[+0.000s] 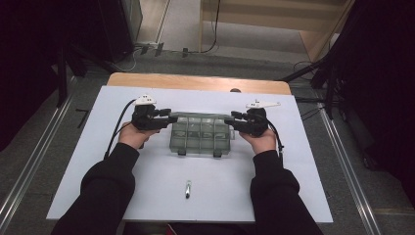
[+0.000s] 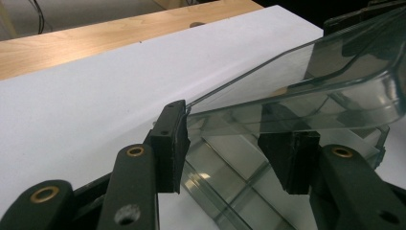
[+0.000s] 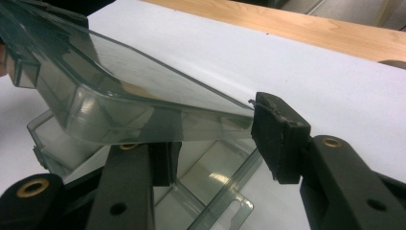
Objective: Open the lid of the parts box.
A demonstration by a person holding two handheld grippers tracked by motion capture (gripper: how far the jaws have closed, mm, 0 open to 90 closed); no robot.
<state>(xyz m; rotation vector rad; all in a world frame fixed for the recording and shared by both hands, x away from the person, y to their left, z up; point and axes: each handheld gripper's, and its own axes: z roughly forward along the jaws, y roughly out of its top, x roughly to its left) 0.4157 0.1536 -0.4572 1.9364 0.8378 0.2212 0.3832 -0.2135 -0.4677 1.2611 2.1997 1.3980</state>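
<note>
Clear plastic box (image 1: pixel 200 134): we read no writing on it.
Left gripper (image 2: pixel 230 143): we clamped its raised lid (image 2: pixel 306 81).
Right gripper (image 3: pixel 215 139): we clamped the lid's other end.

Left tool (image 1: pixel 172 119) and right tool (image 1: pixel 229 119) face inward, jaws parted, seemingly gripping.

I see a clear, grey-tinted organizer box (image 1: pixel 200 134) on a white counter (image 1: pixel 147 171) with a pale wood edge; my hand-held grippers are black.
</note>
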